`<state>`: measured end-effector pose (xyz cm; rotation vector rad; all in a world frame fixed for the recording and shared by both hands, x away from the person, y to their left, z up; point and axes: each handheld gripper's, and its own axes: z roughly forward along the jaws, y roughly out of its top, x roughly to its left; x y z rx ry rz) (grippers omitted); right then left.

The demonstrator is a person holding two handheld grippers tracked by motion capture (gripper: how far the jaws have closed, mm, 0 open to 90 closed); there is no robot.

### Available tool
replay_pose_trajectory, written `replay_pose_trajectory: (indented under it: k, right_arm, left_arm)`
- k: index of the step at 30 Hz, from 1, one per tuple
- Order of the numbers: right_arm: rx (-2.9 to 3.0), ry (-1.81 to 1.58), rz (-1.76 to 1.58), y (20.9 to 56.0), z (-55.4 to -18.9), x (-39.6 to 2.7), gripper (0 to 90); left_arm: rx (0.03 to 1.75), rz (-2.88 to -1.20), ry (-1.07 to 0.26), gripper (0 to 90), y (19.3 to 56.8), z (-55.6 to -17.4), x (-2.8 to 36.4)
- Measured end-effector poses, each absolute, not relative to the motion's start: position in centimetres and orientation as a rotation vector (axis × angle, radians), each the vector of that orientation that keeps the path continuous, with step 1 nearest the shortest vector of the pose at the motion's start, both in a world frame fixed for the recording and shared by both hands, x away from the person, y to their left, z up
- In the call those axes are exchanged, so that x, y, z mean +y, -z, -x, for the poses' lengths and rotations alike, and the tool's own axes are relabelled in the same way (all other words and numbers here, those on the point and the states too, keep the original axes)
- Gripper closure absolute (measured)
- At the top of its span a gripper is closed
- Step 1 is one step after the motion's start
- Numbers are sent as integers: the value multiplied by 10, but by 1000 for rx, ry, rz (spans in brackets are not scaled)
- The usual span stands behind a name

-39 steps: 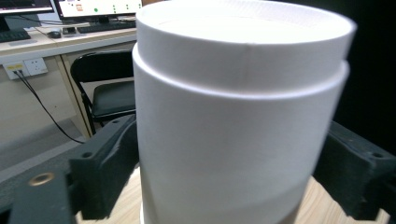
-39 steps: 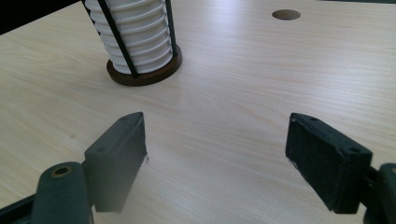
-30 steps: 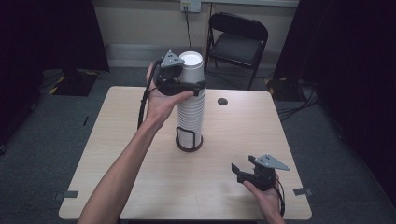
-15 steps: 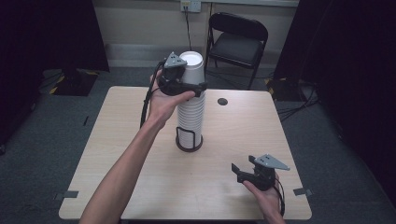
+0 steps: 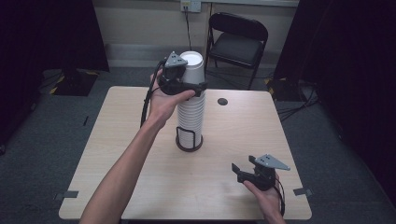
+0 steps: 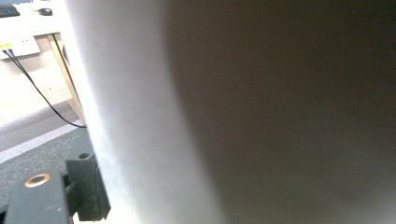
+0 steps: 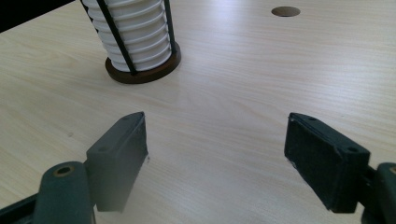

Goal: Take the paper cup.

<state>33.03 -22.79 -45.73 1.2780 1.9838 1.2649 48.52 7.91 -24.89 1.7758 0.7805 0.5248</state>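
A tall stack of white paper cups [image 5: 190, 116] stands in a black wire holder [image 5: 189, 142] at the table's middle. My left gripper [image 5: 190, 85] is shut on the top cup [image 5: 193, 70] near the top of the stack. That cup's white wall [image 6: 210, 112] is pressed close in the left gripper view, with one black finger [image 6: 86, 193] against it at lower left. My right gripper [image 5: 243, 167] rests low near the front right of the table, open and holding nothing. Between its wide-apart jaws [image 7: 217, 154] is bare wood, with the holder's base [image 7: 142, 70] farther off.
The pale wooden table [image 5: 116, 154] has a round cable hole [image 5: 222, 101] behind the stack, also seen as a dark hole [image 7: 286, 11] in the right gripper view. A black folding chair [image 5: 238, 39] stands beyond the far edge. Dark curtains flank the room.
My left gripper has shifted very slightly at the top of the stack while gripping the top cup. The right gripper has stayed put.
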Motion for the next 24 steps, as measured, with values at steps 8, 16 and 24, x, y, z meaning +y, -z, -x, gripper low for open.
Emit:
replay_pose_trajectory:
  k: [8, 16, 24]
  right_arm:
    - [1987, -1265, -1280, 458, -330, -227, 208]
    - [1988, -1264, -1283, 458, -331, -227, 208]
    - [1987, -1270, -1282, 457, -330, -226, 208]
  left_arm:
    - [770, -1766, -530, 121, 249, -485, 80]
    - [757, -1754, -541, 120, 244, -484, 82]
    - [750, -1721, -572, 121, 237, -482, 82]
